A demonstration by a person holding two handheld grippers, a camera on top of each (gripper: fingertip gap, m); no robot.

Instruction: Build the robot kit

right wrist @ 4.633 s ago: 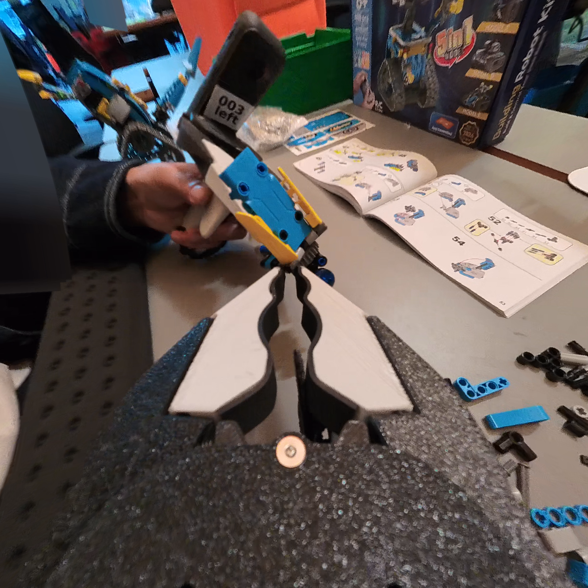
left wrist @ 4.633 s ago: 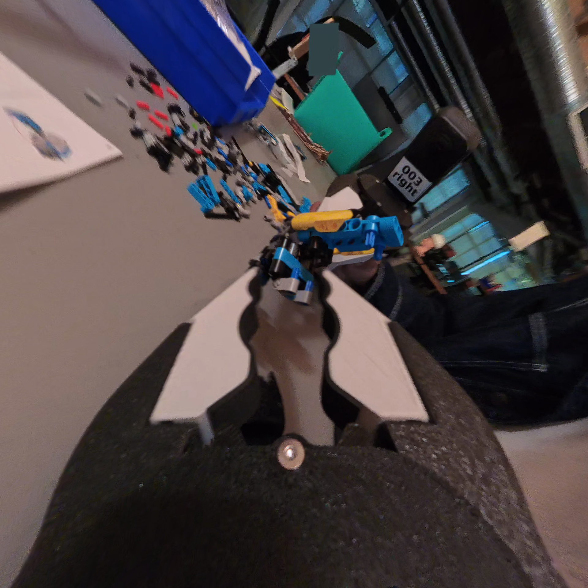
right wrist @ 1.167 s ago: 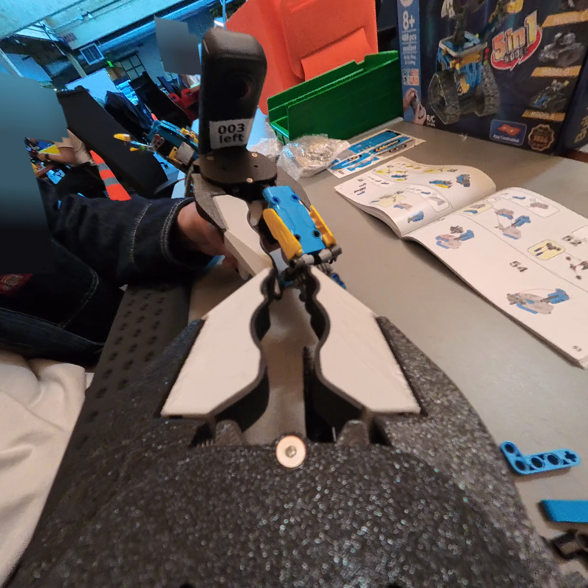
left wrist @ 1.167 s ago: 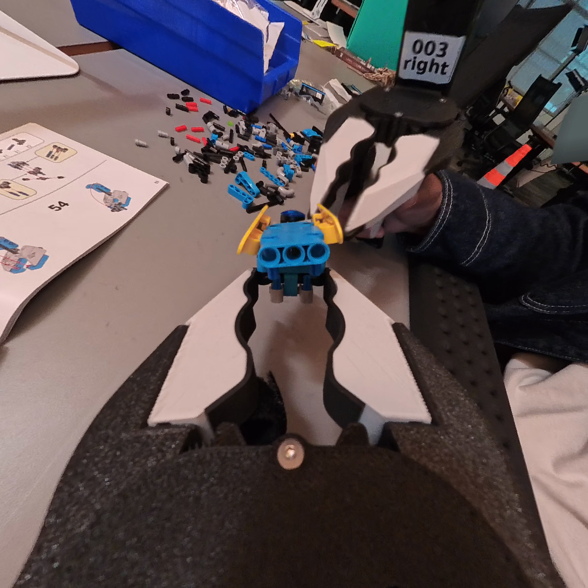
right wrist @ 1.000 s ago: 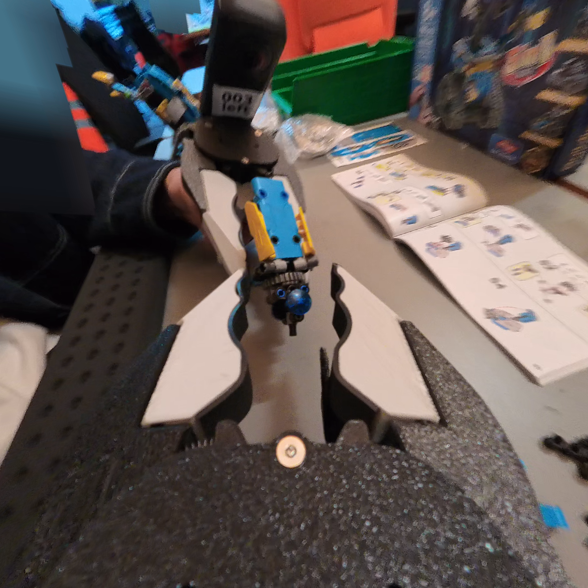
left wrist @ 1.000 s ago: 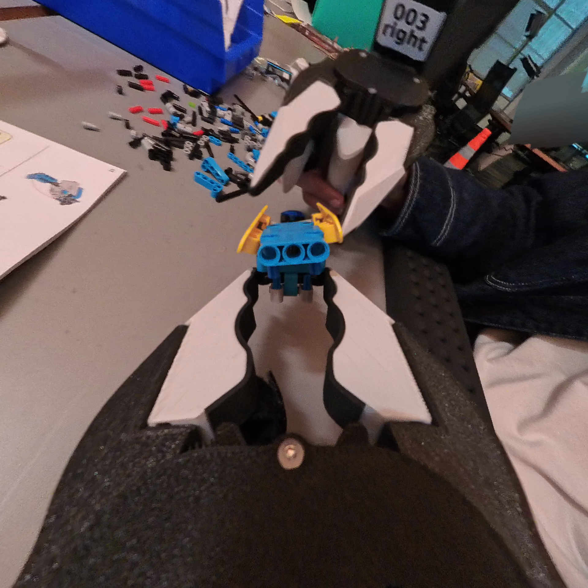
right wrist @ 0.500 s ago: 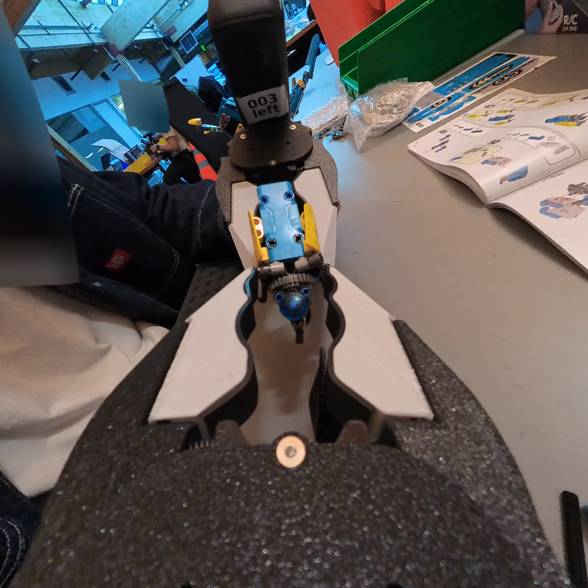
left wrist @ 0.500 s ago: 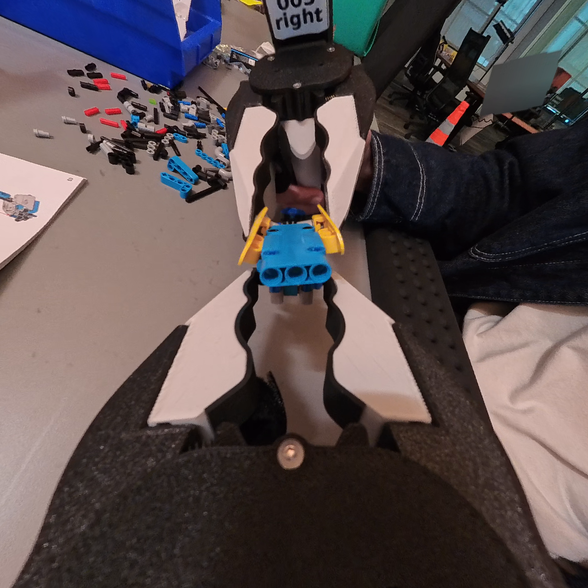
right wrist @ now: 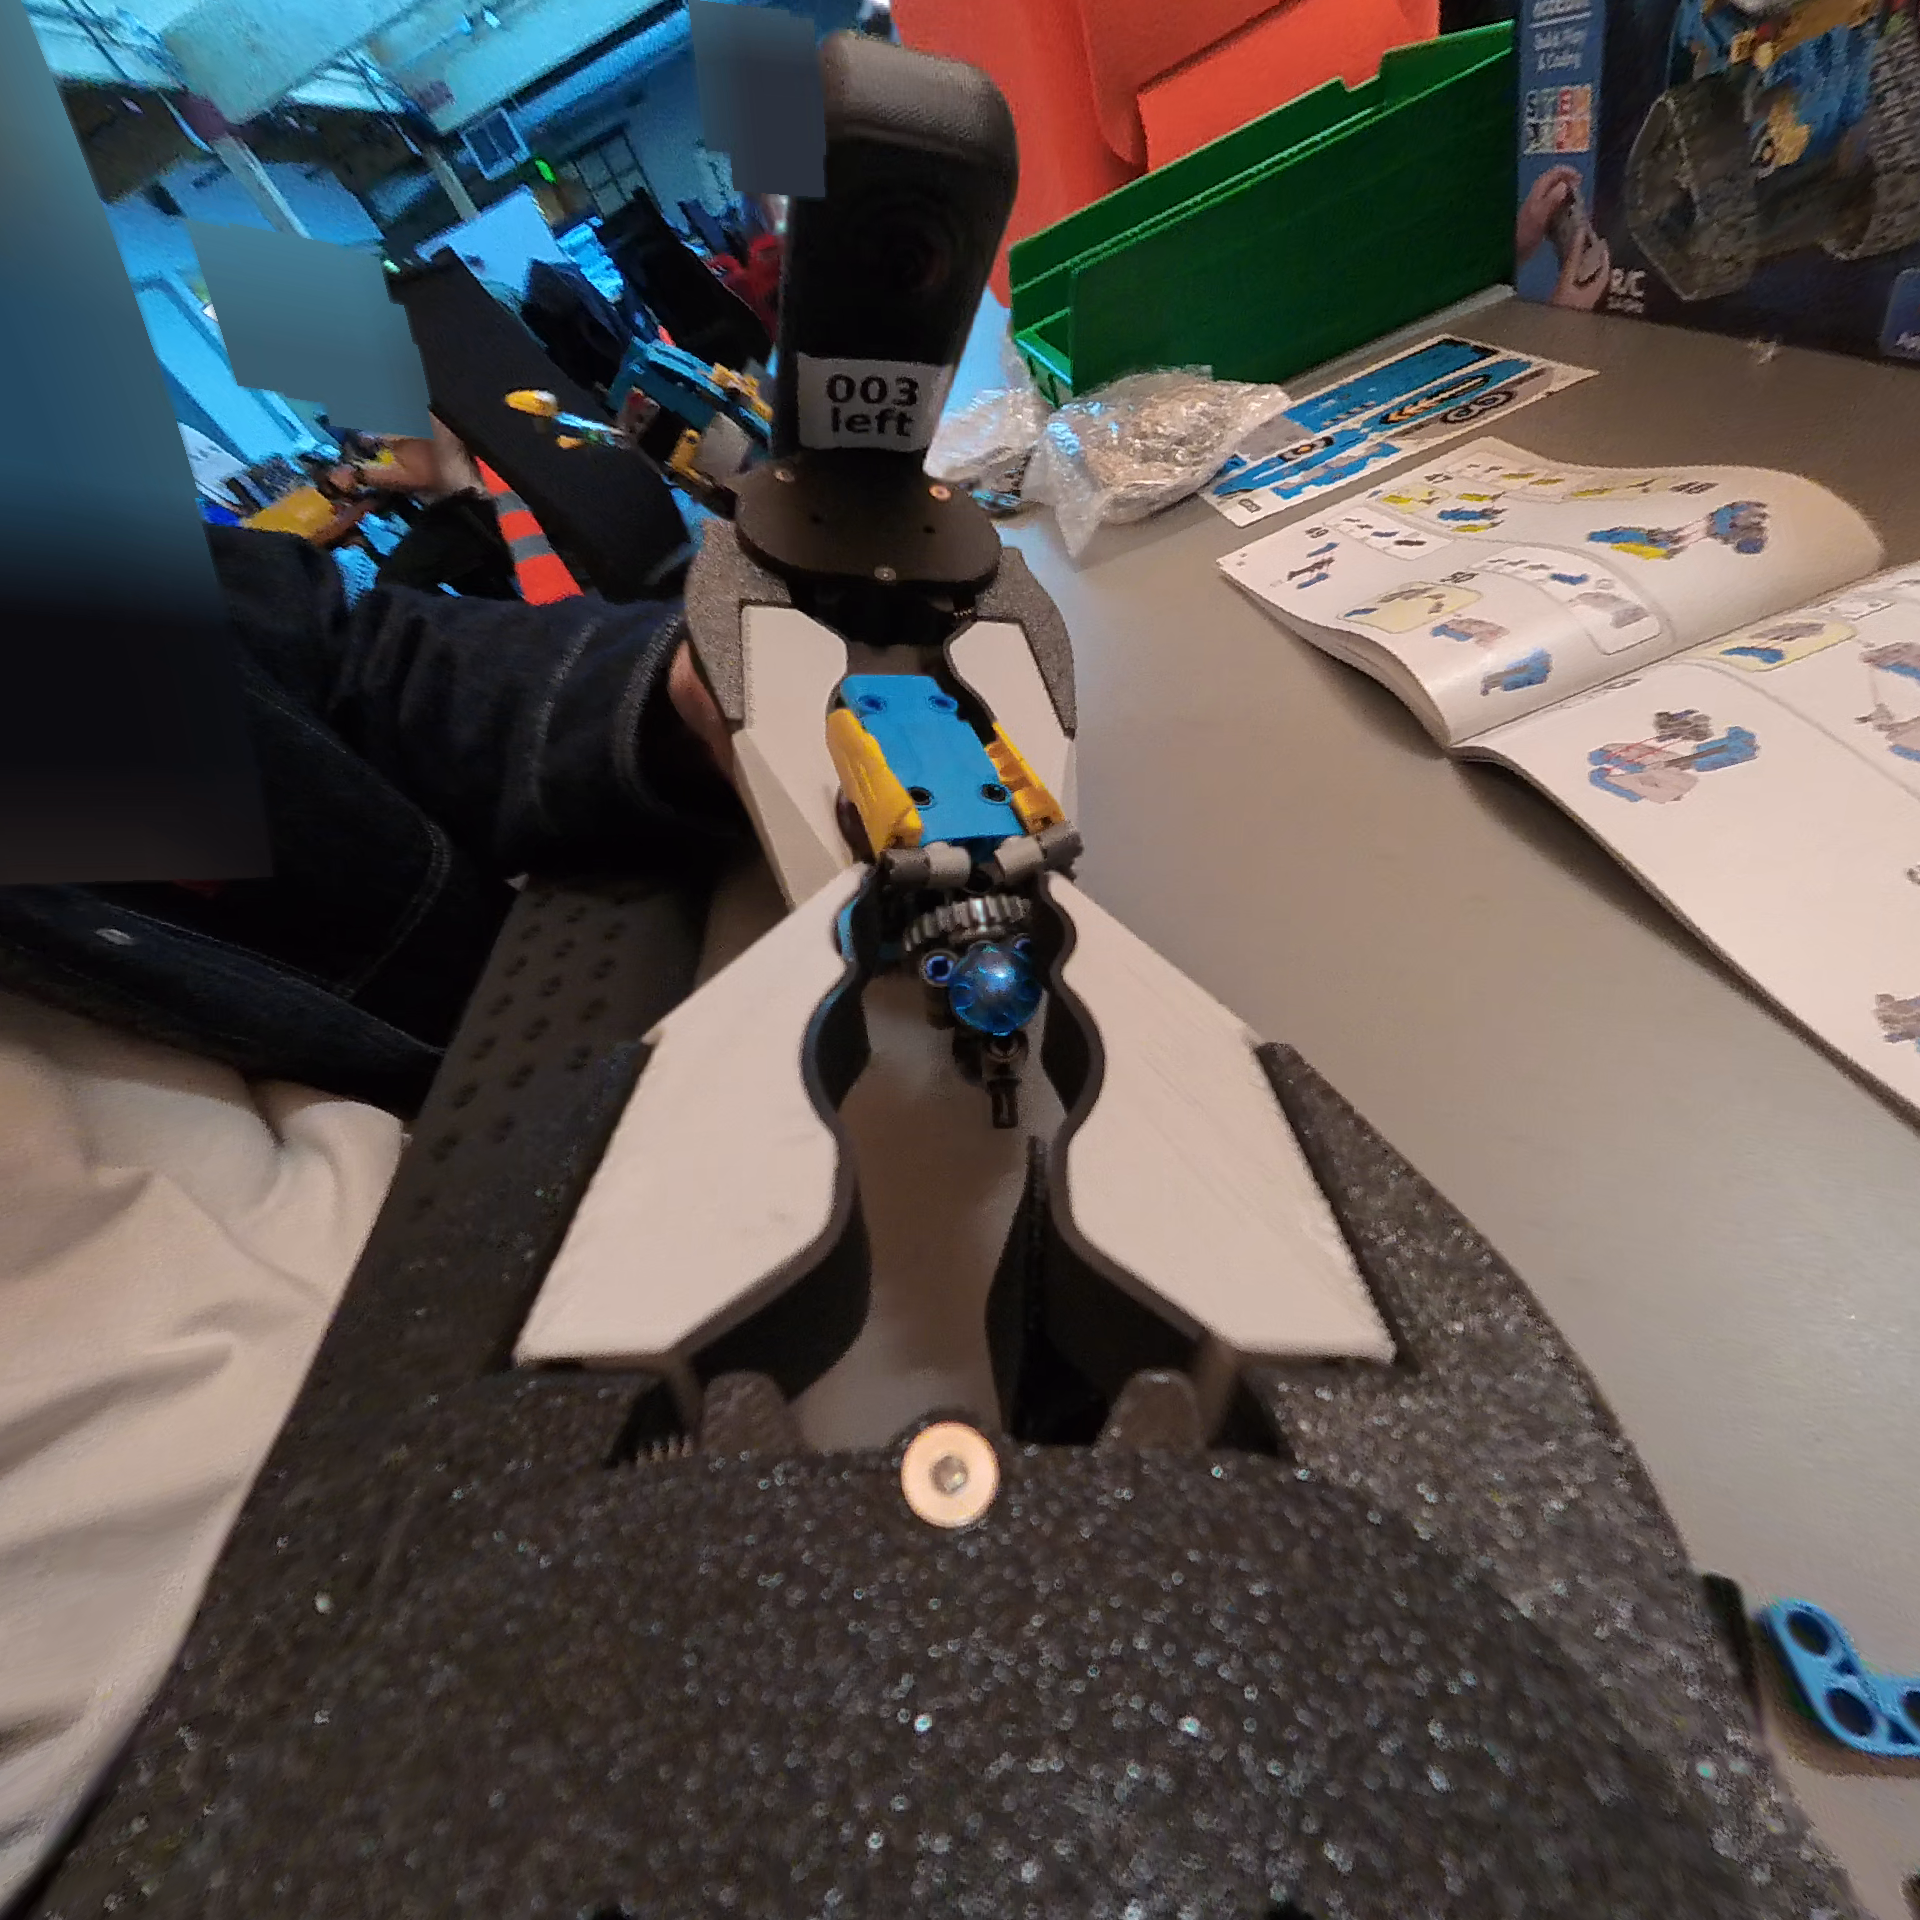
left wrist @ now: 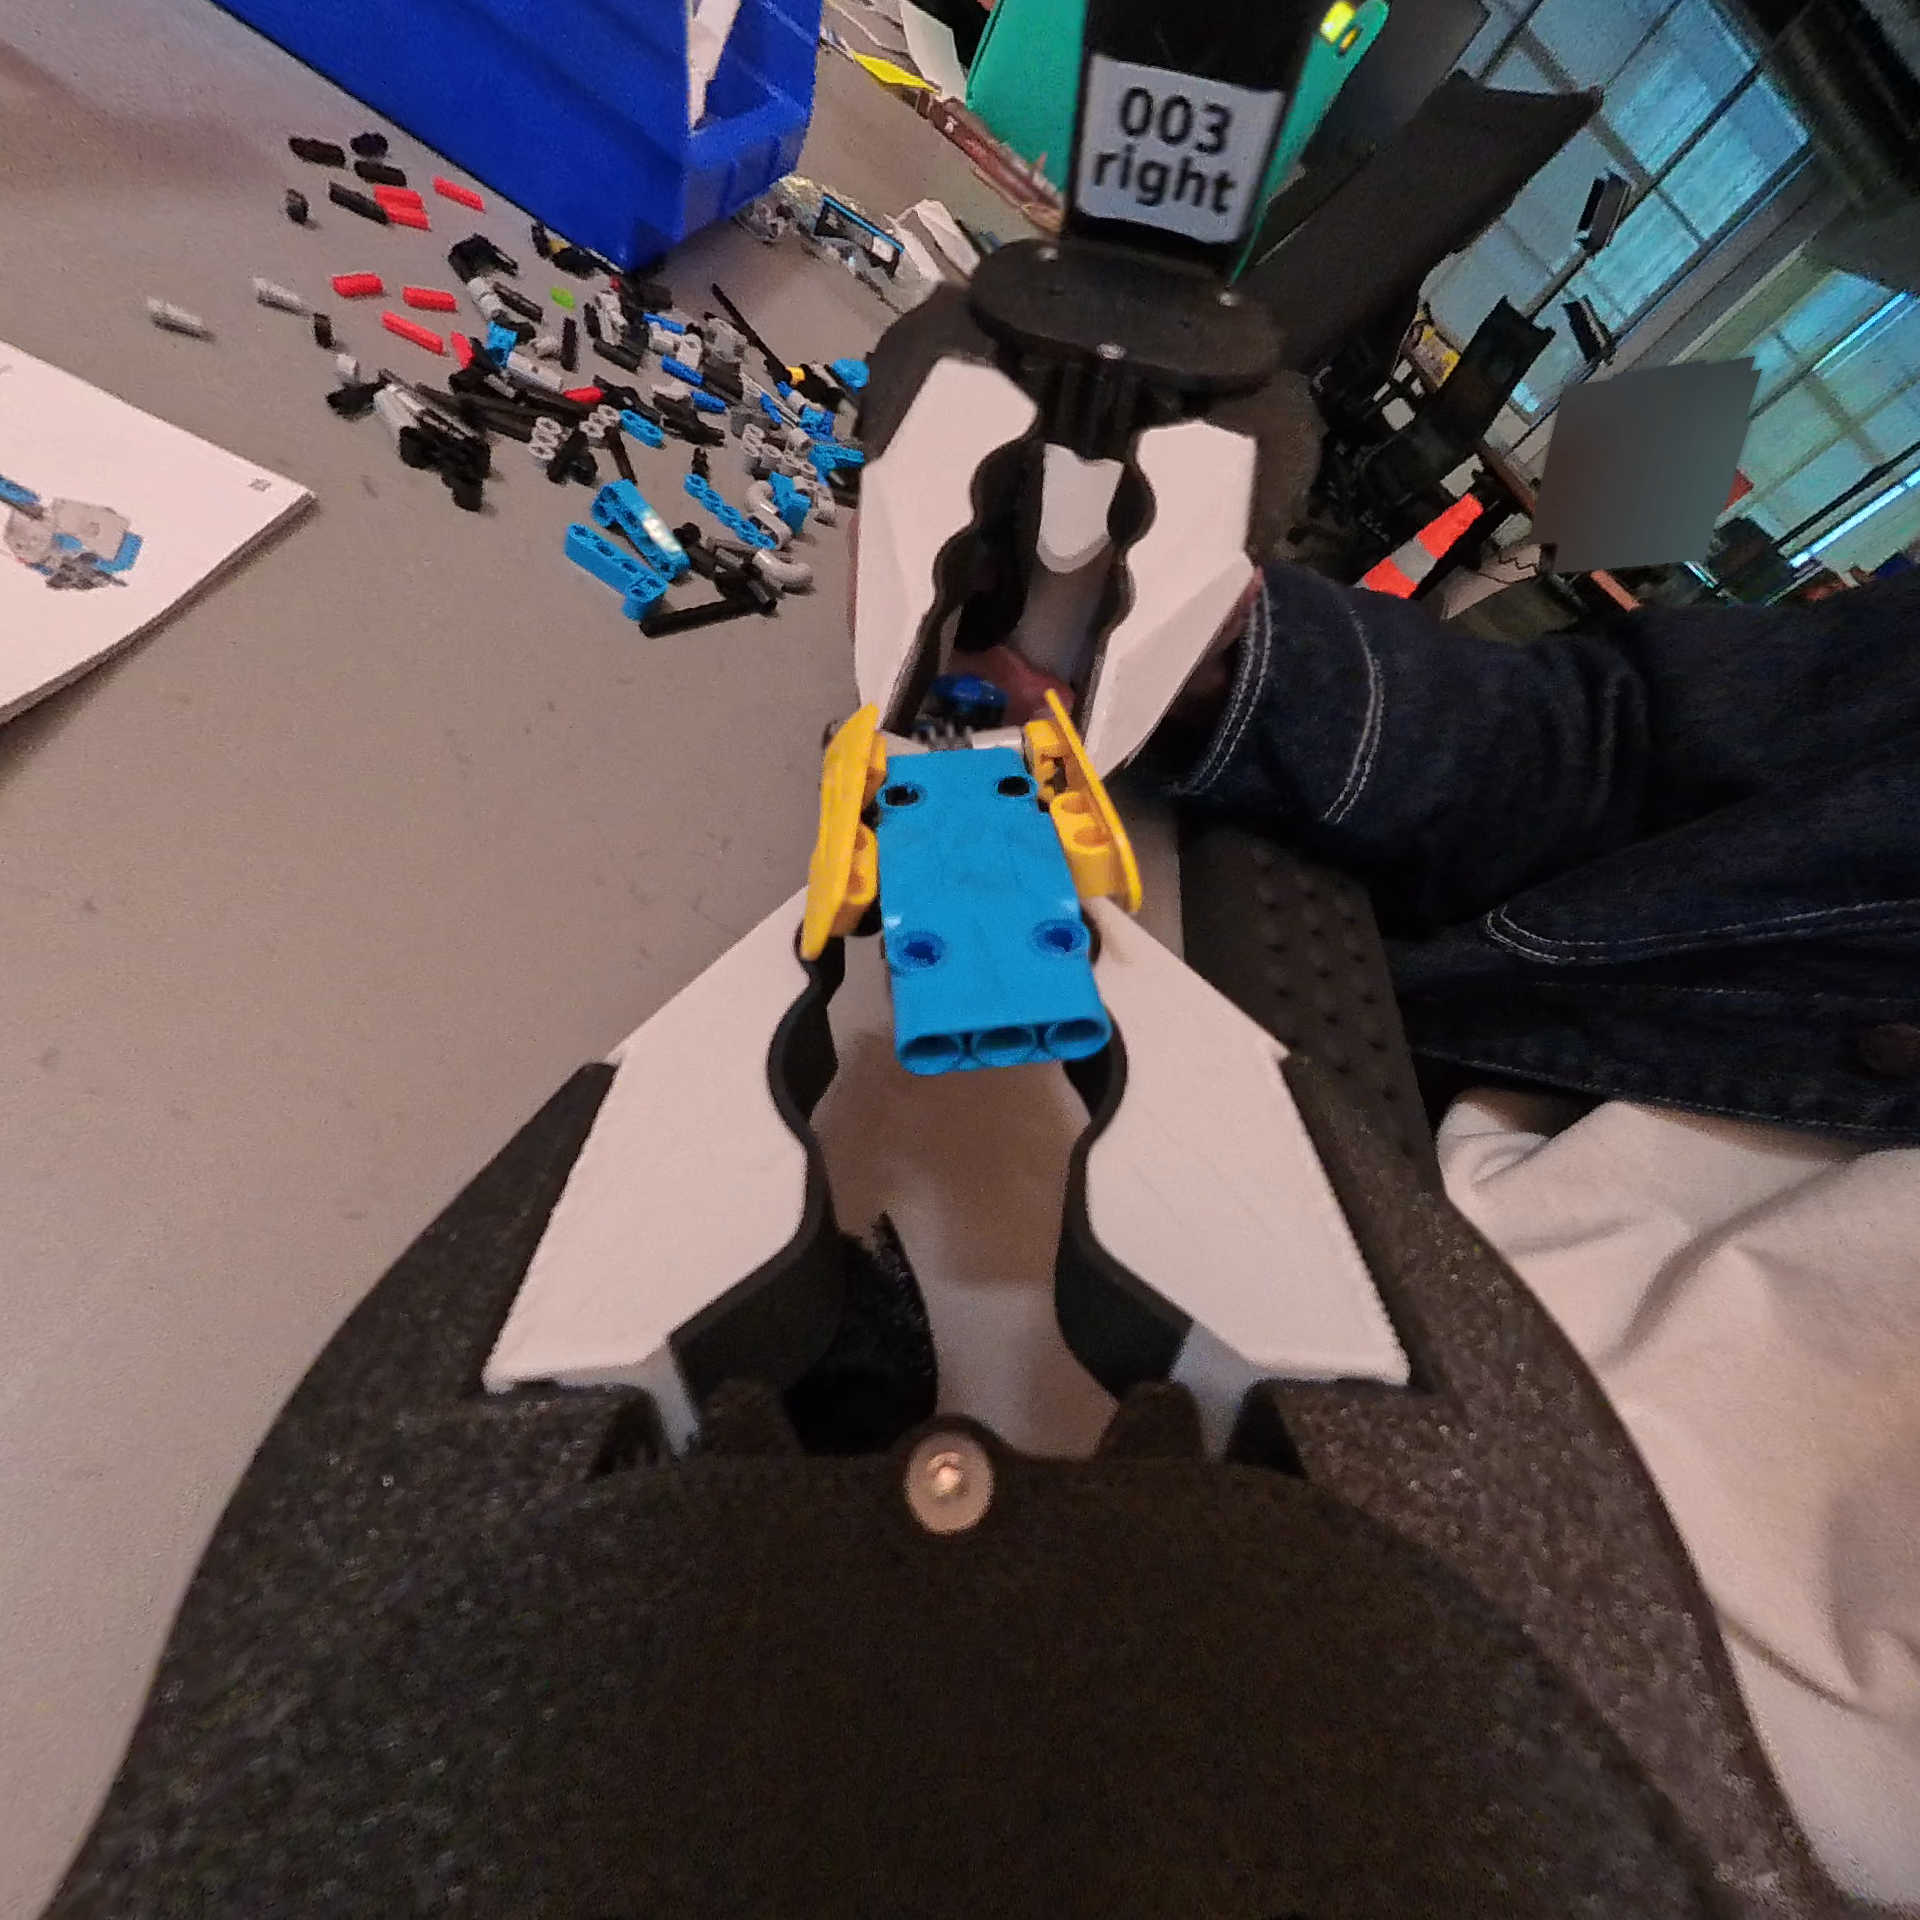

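A small blue and yellow brick model (left wrist: 987, 914) hangs above the grey table between my two grippers, which face each other head-on. My left gripper (left wrist: 971, 966) is shut on the blue-block end; the block's three round holes point at its camera. My right gripper (right wrist: 951, 914) is shut on the other end, around the grey gear and blue ball (right wrist: 987, 987). In the right wrist view the model (right wrist: 935, 769) lies between the left gripper's (right wrist: 940, 831) white fingers. In the left wrist view the right gripper (left wrist: 987, 727) reaches down onto the model's far end.
Loose small parts (left wrist: 623, 436) lie in front of a blue bin (left wrist: 582, 94). An open instruction booklet (right wrist: 1621, 665), a plastic bag (right wrist: 1132, 436), a green bin (right wrist: 1299, 249) and a toy box (right wrist: 1714, 156) stand farther off. A black perforated mat (left wrist: 1309, 977) edges the table. Both grippers' tips are close together, under 4 cm apart.
The right gripper opened, swung round to face the left one and closed on the model's gear end. The model's blue block has tilted up toward the left camera.
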